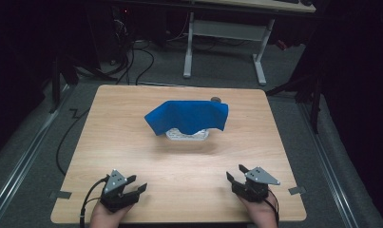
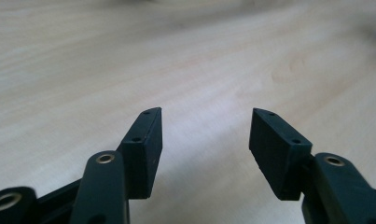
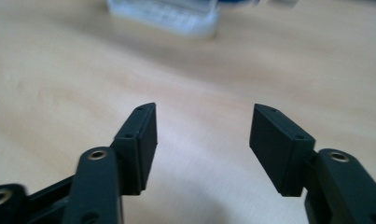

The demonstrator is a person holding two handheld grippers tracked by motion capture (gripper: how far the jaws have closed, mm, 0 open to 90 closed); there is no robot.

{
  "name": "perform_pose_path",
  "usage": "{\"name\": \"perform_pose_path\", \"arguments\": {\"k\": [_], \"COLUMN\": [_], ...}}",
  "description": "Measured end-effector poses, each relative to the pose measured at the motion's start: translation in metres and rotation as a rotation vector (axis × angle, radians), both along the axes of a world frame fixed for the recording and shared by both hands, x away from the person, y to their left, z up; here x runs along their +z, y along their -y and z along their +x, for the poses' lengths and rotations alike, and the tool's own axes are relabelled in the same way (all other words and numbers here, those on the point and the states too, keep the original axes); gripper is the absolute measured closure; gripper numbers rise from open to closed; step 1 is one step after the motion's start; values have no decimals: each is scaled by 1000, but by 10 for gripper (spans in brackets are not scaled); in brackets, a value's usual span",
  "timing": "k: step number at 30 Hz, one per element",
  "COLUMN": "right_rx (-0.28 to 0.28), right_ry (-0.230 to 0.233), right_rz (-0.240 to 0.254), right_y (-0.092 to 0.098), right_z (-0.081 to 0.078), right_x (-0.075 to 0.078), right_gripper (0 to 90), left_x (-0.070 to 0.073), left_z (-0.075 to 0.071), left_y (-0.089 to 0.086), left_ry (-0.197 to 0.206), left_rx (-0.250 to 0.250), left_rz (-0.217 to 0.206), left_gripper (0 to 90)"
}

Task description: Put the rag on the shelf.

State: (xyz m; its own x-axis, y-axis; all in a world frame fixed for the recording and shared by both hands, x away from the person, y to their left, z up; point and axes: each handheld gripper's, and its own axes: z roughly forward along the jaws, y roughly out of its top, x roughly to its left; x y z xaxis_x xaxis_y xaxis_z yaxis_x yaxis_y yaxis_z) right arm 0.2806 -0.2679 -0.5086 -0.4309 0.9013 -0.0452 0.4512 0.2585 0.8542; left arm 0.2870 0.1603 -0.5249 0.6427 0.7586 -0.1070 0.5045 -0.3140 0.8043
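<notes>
Both tools, left (image 1: 138, 188) and right (image 1: 235, 173), gape empty over the pale wooden table (image 1: 132, 142) on grey carpet (image 1: 32, 137).

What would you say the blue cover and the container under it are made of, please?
The blue cover looks like soft matte cloth: it drapes and sags in folds. The container seems clear, glossy plastic with ribbed walls, though blur leaves that uncertain.

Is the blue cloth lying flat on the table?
No, the blue cloth is draped over a clear container and stands raised above the table.
</notes>
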Motion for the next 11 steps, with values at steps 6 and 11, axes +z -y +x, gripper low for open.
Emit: {"name": "perform_pose_path", "arguments": {"k": [6,11], "right_rx": [30,37], "right_ry": [-46,-60], "right_rz": [-28,-9], "right_y": [-6,-4], "right_z": [6,8], "right_x": [-6,-8], "right_gripper": [398,402], "left_x": [-3,-5], "left_z": [7,7], "left_y": [14,11], "left_ry": [4,-4], "left_rx": [-36,-26], "left_rz": [54,55], "left_gripper": [429,428]}}
